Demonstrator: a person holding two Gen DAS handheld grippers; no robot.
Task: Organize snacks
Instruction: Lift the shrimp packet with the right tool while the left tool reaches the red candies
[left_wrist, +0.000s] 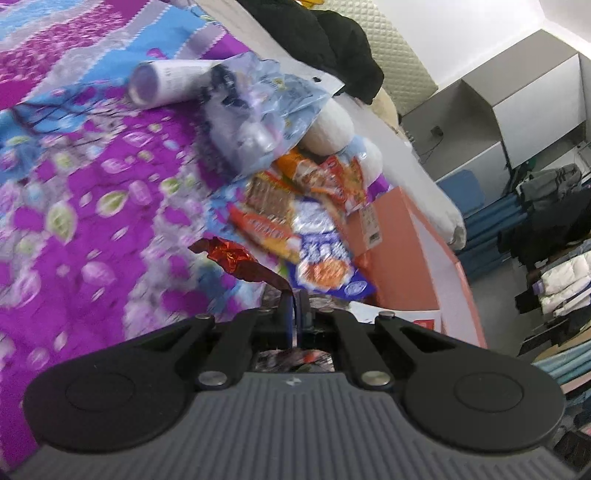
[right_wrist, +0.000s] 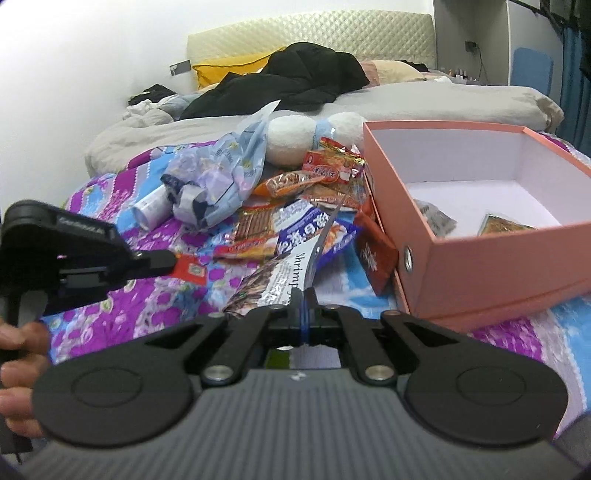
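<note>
In the left wrist view my left gripper (left_wrist: 294, 295) is shut on a corner of a red foil snack packet (left_wrist: 236, 258), which hangs above the purple floral bedspread (left_wrist: 92, 203). The right wrist view shows that gripper (right_wrist: 170, 261) from the side, pinching the same red packet (right_wrist: 191, 271). My right gripper (right_wrist: 304, 293) is shut on the edge of a grey shrimp snack bag (right_wrist: 277, 275). A pile of snack packets (right_wrist: 295, 218) lies just left of an open pink box (right_wrist: 480, 254). Two packets (right_wrist: 436, 221) lie inside the box.
A crumpled blue plastic bag (right_wrist: 225, 173), a white tube (right_wrist: 149, 208) and a white plush toy (right_wrist: 291, 138) lie behind the pile. A red packet (right_wrist: 373, 254) leans on the box's side. Dark clothes (right_wrist: 295, 81) and a grey duvet (right_wrist: 443, 99) cover the far bed. A person's hand (right_wrist: 18, 354) holds the left gripper.
</note>
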